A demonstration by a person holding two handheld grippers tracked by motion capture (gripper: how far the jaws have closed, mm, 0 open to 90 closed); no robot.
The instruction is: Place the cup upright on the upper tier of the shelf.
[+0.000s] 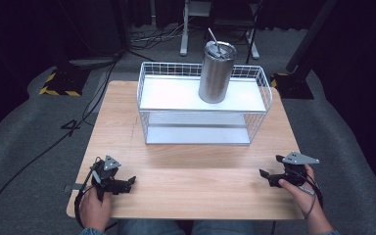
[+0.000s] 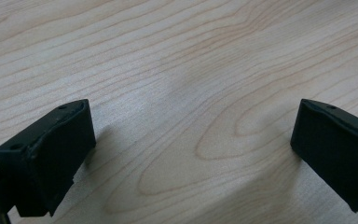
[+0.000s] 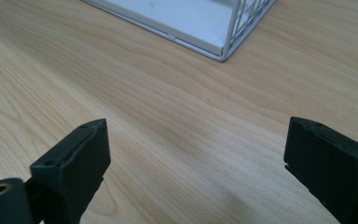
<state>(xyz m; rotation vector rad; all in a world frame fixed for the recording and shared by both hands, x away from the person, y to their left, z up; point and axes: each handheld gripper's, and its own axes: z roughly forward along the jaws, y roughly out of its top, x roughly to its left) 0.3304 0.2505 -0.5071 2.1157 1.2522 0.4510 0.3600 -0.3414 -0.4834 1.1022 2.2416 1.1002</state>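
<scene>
Wooden and bare along its near edge, the table [image 1: 186,188] has a hand at each front corner. At the near-left corner the left gripper [image 1: 132,180] lies low on the wood, its fingers [image 2: 51,154] spread wide with nothing but grain between them, pointing across toward the middle of the table.

Further in, toward the far edge, stands a white wire rack [image 1: 149,93] with two shelves. On its upper shelf, a little right of the rack's middle, a steel tumbler [image 1: 216,73] stands upright with a straw through its lid, so its long axis runs straight up and down. It sits well apart from both hands, above their level and beyond them.

At the near-right corner the right gripper [image 1: 263,173] is also down near the wood, aimed inward and leftward, its fingers [image 3: 74,163] parted and holding nothing; its own view catches the rack's lower front corner ahead.

As I judge it, the tumbler lies slightly closer to the right hand than the left. Either one would have to rise and travel toward the far edge, and a sideways grip around the upright body looks the natural fit.
</scene>
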